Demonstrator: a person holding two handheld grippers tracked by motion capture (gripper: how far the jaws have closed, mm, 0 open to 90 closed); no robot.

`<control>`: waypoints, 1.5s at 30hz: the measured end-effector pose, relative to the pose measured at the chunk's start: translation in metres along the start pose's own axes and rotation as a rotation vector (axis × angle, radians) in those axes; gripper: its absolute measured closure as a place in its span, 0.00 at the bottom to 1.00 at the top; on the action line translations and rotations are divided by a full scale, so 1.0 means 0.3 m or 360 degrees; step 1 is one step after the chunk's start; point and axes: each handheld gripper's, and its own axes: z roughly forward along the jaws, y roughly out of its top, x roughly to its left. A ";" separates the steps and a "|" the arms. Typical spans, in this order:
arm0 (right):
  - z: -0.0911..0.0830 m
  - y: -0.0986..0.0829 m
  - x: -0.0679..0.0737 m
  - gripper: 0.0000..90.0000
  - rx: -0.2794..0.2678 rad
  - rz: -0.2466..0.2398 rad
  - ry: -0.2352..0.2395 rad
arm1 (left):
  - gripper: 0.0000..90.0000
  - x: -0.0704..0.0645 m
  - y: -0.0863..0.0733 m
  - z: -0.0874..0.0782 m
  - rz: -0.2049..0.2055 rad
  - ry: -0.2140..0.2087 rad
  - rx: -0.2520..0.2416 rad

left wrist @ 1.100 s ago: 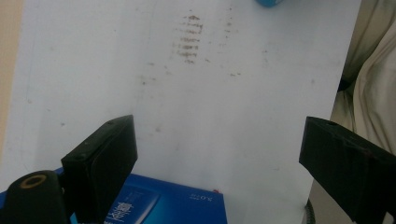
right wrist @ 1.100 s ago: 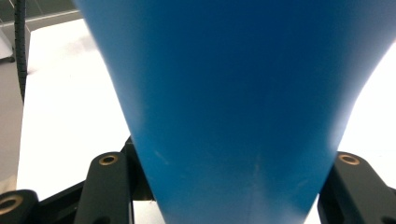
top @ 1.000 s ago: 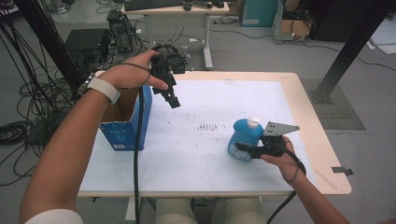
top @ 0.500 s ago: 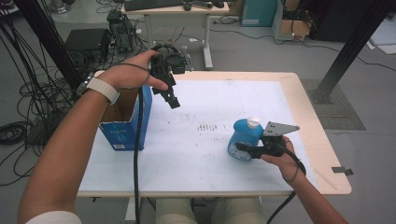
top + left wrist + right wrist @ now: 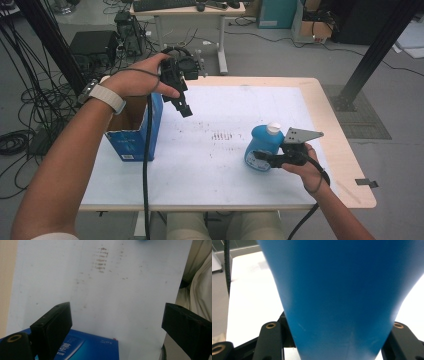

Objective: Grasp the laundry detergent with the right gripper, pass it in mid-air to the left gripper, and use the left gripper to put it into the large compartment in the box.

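A blue bottle (image 5: 263, 144) with a white cap (image 5: 273, 128) stands upright on the right part of the white tabletop (image 5: 210, 165). My right gripper (image 5: 260, 156) is shut on its lower body from the right. In the right gripper view the bottle (image 5: 342, 290) sits between the two black jaws. My left gripper (image 5: 184, 109) hangs in the air above the table's back left, beside an open blue carton (image 5: 136, 131). It is open with nothing between its jaws (image 5: 116, 320), and it looks down on the table with the carton (image 5: 85, 347) at the bottom edge.
Dark smudge marks (image 5: 222, 135) lie on the tabletop between the carton and the bottle. Behind the table stand a small desk (image 5: 187, 10), black equipment (image 5: 92, 42) and cables on the floor. A black frame post (image 5: 372, 55) rises at the right.
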 end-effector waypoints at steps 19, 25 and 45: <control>-0.062 0.103 -0.016 0.47 0.0027 0.0015 0.0149 | 0.09 -0.087 0.043 -0.091 -0.0007 0.0043 -0.0037; -0.074 0.140 -0.022 0.47 0.0052 -0.0019 0.0229 | 0.07 -0.116 0.069 -0.125 0.0005 0.0023 -0.0077; -0.091 0.282 -0.004 0.47 0.0076 -0.0113 0.0486 | 0.06 -0.199 0.148 -0.189 0.0086 0.0031 -0.0109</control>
